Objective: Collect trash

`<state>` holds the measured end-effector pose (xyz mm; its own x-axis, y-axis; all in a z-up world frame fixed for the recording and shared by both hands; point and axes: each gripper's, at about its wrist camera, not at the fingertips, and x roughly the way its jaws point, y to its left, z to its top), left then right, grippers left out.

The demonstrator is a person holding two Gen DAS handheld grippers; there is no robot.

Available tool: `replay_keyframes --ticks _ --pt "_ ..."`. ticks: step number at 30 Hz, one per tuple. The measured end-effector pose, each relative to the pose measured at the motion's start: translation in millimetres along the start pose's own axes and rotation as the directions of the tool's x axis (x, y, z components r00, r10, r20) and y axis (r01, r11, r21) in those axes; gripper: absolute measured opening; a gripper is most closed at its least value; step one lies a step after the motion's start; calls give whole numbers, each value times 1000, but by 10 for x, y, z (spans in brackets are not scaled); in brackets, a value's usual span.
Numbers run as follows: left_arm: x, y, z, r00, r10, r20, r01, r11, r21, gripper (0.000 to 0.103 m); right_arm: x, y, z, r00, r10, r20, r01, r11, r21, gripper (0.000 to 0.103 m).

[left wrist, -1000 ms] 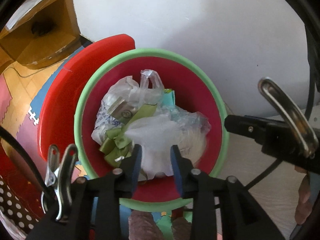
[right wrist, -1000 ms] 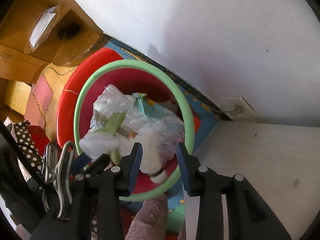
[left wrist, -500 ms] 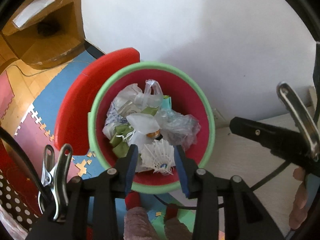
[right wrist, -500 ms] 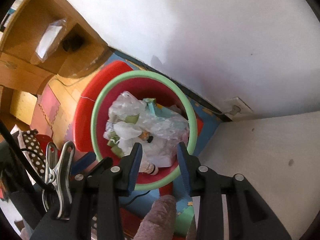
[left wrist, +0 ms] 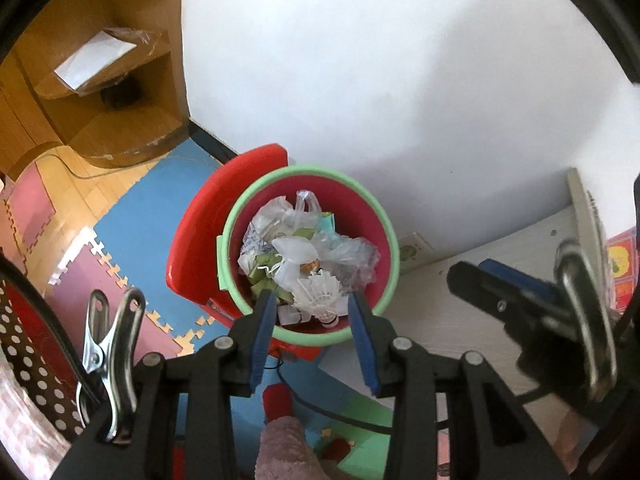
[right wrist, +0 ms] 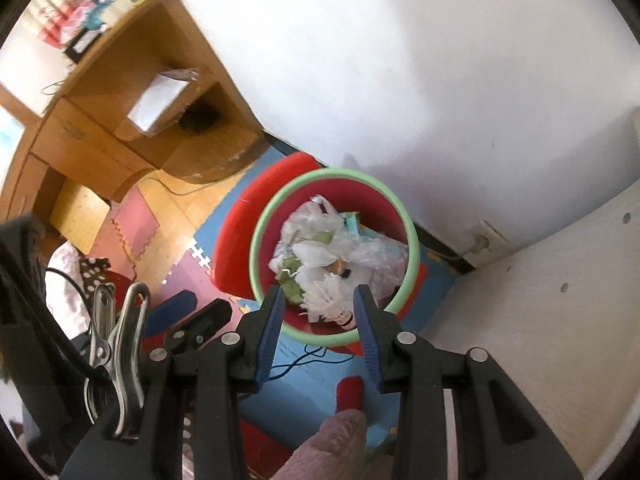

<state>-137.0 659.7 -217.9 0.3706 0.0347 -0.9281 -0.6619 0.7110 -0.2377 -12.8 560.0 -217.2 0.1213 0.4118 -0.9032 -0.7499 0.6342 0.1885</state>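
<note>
A red bin with a green rim (left wrist: 390,240) (right wrist: 414,240) stands on the floor against the white wall. It holds crumpled plastic bags (left wrist: 348,254) (right wrist: 316,220), green paper scraps (left wrist: 262,274) and a white shuttlecock (left wrist: 320,294) (right wrist: 326,300). My left gripper (left wrist: 312,312) is open and empty, well above the bin's near rim. My right gripper (right wrist: 320,306) is open and empty above it too; it also shows at the right of the left wrist view (left wrist: 516,300).
A red chair back (left wrist: 208,216) (right wrist: 244,216) leans behind the bin. Coloured foam mats (left wrist: 132,216) cover the floor. A wooden desk (left wrist: 100,92) (right wrist: 120,120) stands far left. A white table top (left wrist: 460,332) (right wrist: 540,300) lies right. A wall socket (right wrist: 486,236) sits low.
Both grippers have risen away from the bin, which looks smaller now. The white bag and shuttlecock that were between the fingers now lie in the bin.
</note>
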Motion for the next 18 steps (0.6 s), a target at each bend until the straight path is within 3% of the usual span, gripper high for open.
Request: replay_keyframes --ticks 18 --pt "-1024 -404 -238 992 76 104 -78 997 21 39 -1081 139 -357 974 81 211 -55 990 -127 37"
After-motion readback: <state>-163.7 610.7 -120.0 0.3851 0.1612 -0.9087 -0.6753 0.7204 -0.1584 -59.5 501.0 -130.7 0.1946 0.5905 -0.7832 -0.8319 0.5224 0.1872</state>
